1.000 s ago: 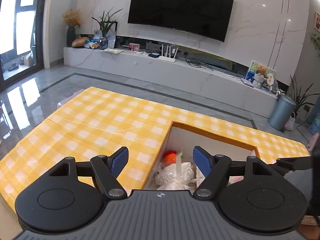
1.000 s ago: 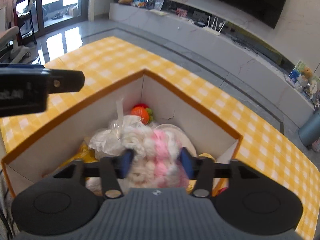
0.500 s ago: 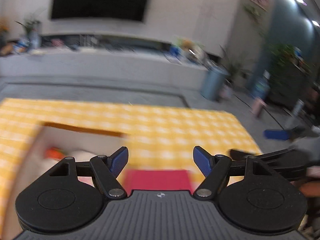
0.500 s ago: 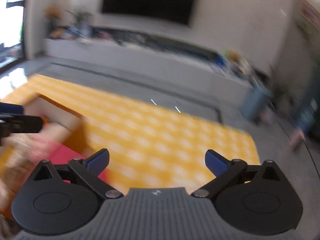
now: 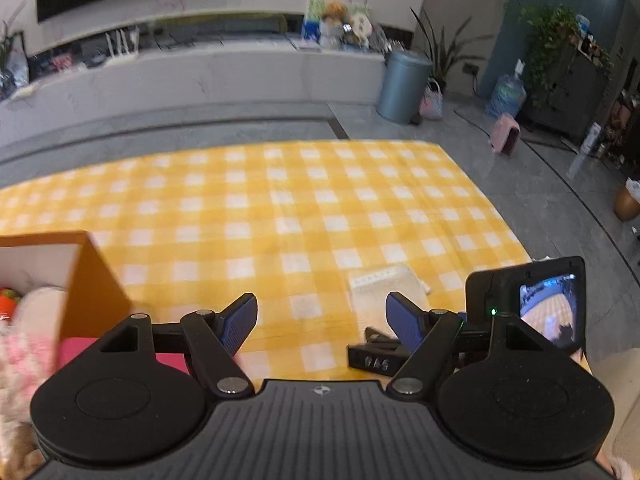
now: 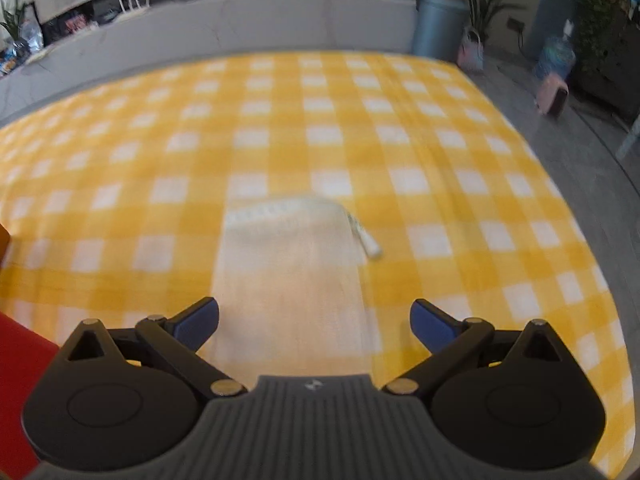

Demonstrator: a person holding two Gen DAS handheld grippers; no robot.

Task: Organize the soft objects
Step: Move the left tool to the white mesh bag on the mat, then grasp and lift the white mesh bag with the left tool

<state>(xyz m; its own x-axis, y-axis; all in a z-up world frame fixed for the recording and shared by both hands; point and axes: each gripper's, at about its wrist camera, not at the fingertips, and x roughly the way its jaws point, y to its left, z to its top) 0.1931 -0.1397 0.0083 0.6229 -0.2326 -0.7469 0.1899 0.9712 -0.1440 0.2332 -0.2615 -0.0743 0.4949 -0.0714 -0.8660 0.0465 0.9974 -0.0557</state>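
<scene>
A cream folded cloth lies flat on the yellow checked tablecloth. My right gripper is open and empty, hovering just over the cloth's near end. The cloth also shows in the left wrist view. My left gripper is open and empty above the tablecloth. The orange cardboard box stands at the left, holding a pink and white fluffy toy and an orange toy. The right gripper's body sits to the right of my left gripper.
A red flat thing lies beside the box, also at the left edge of the right wrist view. The table's far and right edges drop to a grey floor. A grey bin and plants stand beyond.
Both grippers swung right, away from the box. The right gripper let go of the pink and white fluffy toy, opened, and now hovers over the cream cloth.
</scene>
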